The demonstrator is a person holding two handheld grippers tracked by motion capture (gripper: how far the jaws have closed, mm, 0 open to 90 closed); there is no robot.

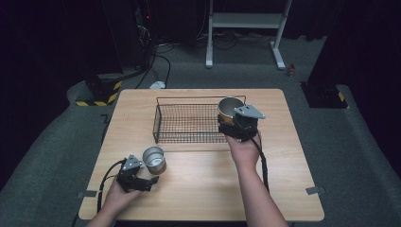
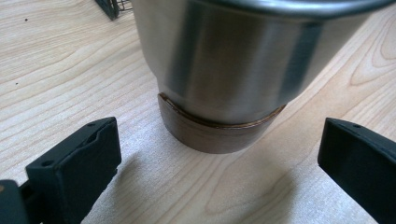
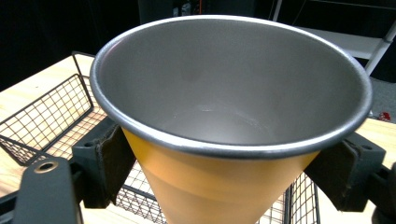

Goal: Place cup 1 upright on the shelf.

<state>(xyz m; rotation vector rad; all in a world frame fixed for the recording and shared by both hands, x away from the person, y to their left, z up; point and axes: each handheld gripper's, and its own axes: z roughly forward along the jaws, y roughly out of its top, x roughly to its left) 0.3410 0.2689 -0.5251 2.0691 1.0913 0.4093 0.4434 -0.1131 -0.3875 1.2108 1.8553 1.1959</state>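
On the wooden table [image 1: 198, 184], my right hand-held gripper [image 1: 235, 124] clamps the orange cup [image 3: 219, 186] over the basket [image 1: 163, 124]; I'd lower it gently, left hand-held gripper [image 1: 150, 181] gaping beside the steel cup [image 1: 154, 159]

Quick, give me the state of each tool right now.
Left tool: open, jaws apart on either side of the steel cup, not touching it.
Right tool: shut on the orange cup, over the wire basket.

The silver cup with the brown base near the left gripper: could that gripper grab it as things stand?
Probably yes: the left gripper sits beside the silver cup, jaws open wide toward it, with bare table between.
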